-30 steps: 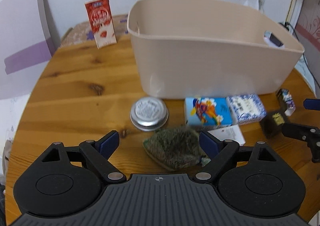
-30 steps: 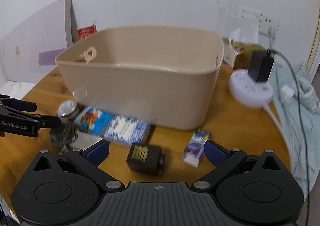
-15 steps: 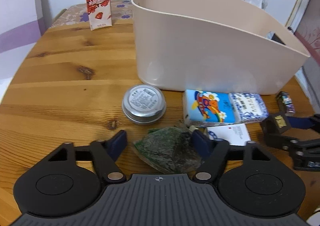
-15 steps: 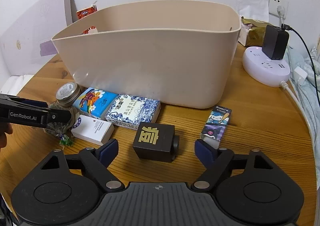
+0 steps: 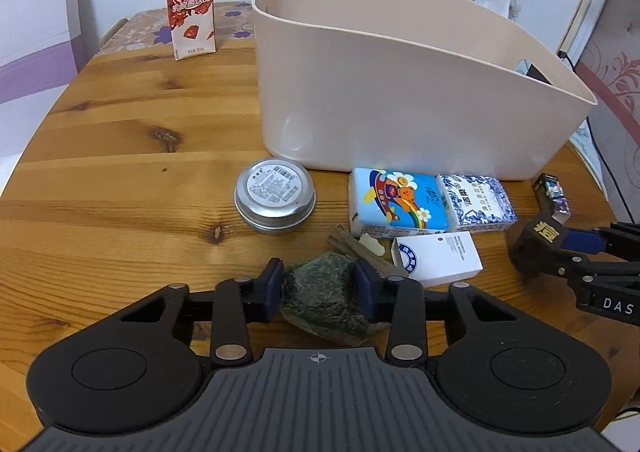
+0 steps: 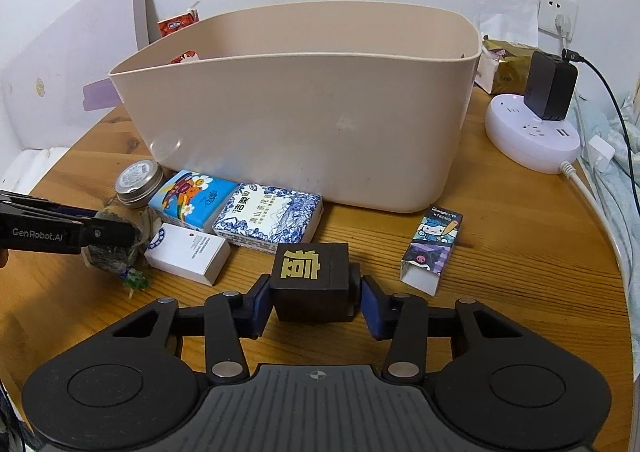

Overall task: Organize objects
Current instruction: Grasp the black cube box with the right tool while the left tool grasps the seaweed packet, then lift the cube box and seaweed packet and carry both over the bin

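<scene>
Both claws closing at once! Left claw (image 5: 318,284) narrows onto the green packet (image 5: 324,300) at six o'clock on the counter (image 5: 120,156), pads at its sides. Right claw (image 6: 314,302) narrows around the black cube (image 6: 310,282), a sliver of gap on its right. Risks: the soft packet could slump out, the cube twist, neither clearing the tall bin (image 6: 304,124) at twelve o'clock
</scene>
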The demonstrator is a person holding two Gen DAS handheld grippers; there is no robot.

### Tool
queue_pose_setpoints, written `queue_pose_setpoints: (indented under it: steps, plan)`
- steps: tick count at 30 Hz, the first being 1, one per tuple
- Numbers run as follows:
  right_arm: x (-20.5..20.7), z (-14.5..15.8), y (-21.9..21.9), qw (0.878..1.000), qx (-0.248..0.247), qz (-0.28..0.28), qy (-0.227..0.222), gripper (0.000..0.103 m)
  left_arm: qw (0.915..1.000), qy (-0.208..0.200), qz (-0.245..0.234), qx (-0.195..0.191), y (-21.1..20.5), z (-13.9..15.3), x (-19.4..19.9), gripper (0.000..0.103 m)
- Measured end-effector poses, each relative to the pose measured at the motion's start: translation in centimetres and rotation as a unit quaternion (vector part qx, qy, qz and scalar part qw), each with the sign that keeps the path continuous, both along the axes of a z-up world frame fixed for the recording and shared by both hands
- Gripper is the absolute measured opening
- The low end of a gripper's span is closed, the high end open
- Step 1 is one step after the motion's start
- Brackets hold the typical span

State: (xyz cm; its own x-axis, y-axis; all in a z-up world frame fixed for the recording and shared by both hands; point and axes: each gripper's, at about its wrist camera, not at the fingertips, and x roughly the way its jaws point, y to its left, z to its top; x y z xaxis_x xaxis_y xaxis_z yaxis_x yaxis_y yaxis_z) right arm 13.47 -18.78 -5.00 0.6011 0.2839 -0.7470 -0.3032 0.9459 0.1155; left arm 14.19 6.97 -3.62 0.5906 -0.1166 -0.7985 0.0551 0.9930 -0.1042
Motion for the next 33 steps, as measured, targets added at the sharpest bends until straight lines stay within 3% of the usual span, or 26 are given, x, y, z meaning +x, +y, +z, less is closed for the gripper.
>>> queue_pose_setpoints:
  steps: [13, 25, 33]
  plan:
    - [-1.8, 1.9, -1.1, 0.999, 0.01, -0.008, -0.034, 0.042, 0.9999, -0.016, 0.005, 0.001, 0.1, 1.3, -1.7, 0.033]
    - [-2.6, 6.7, -2.8, 0.993, 0.016, -0.023, -0.114, 0.042, 0.9958, -0.09, -0.012, 0.007, -0.3, 7.2, -2.0, 0.033]
    - [-1.8, 10.6, -3.6, 0.984, 0.027, -0.032, -0.174, 0.042, 0.9902, -0.138, -0.018, 0.015, -0.9, 11.2, 0.3, 0.033]
